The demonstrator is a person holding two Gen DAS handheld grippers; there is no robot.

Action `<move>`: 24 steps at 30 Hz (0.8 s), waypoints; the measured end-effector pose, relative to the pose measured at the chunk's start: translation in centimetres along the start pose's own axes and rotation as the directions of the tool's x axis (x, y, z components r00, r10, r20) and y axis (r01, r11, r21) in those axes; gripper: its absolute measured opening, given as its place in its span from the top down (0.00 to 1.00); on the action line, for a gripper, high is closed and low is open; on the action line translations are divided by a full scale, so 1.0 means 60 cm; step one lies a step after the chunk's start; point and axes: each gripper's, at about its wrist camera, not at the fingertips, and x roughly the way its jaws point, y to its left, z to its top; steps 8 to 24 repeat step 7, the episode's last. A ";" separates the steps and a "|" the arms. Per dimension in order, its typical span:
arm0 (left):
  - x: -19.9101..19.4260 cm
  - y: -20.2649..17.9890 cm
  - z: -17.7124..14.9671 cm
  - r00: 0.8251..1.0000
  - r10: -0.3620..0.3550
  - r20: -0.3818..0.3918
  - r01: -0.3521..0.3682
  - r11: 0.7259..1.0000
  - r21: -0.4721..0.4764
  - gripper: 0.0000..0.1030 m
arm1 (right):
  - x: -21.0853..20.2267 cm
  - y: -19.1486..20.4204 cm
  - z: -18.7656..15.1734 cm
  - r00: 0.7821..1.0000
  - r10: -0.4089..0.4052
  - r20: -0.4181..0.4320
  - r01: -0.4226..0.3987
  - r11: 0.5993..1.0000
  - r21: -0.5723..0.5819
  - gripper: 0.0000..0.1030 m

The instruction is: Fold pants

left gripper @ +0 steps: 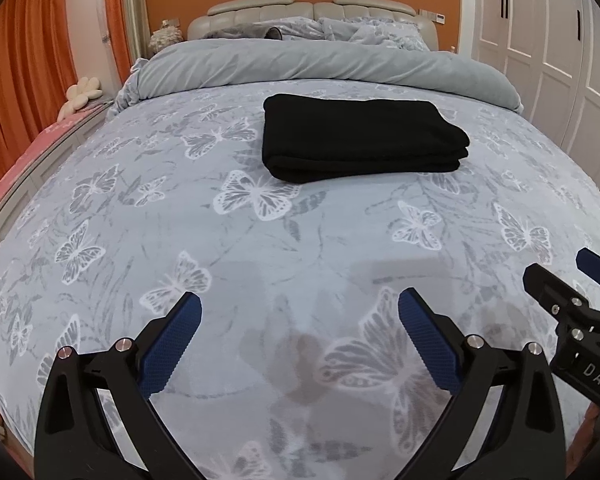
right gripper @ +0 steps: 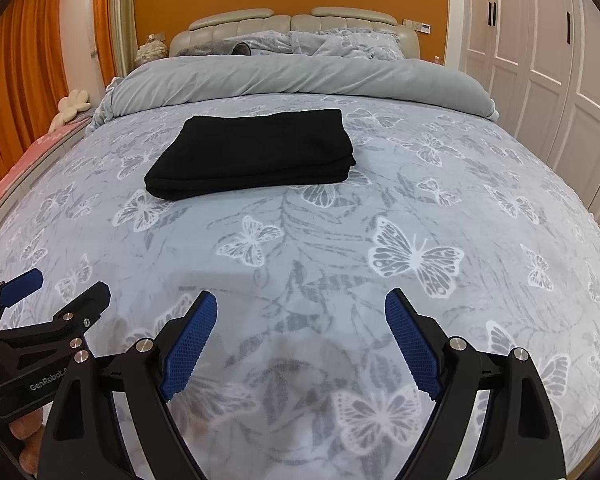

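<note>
Black pants [left gripper: 360, 138] lie folded into a thick flat rectangle in the middle of the bed, also seen as the black pants [right gripper: 256, 152] in the right wrist view. My left gripper [left gripper: 300, 308] hovers open over the near part of the bedspread, well short of the pants, nothing between its blue pads. My right gripper [right gripper: 300, 308] is open too, beside the left one and equally far from the pants. Each gripper shows at the edge of the other's view: the right gripper [left gripper: 568, 276] and the left gripper [right gripper: 70, 284].
The bed [left gripper: 140, 220] carries a grey butterfly-print cover. A rolled grey duvet [left gripper: 320, 64] and pillows lie by the headboard. White wardrobe doors [right gripper: 540, 60] stand on the right, orange curtains [left gripper: 16, 68] on the left. A hand [right gripper: 26, 436] holds the left gripper.
</note>
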 end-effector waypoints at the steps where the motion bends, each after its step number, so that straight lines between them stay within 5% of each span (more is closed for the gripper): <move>1: -0.002 -0.002 0.001 1.000 0.007 0.004 -0.007 1.000 0.011 0.06 | 0.000 0.000 0.000 1.000 0.001 0.000 -0.001 1.000 0.000 0.18; 24: -0.020 -0.018 0.000 0.999 0.011 0.053 -0.014 0.998 0.059 0.07 | 0.001 -0.002 0.000 1.000 0.000 0.000 0.000 1.000 0.001 0.18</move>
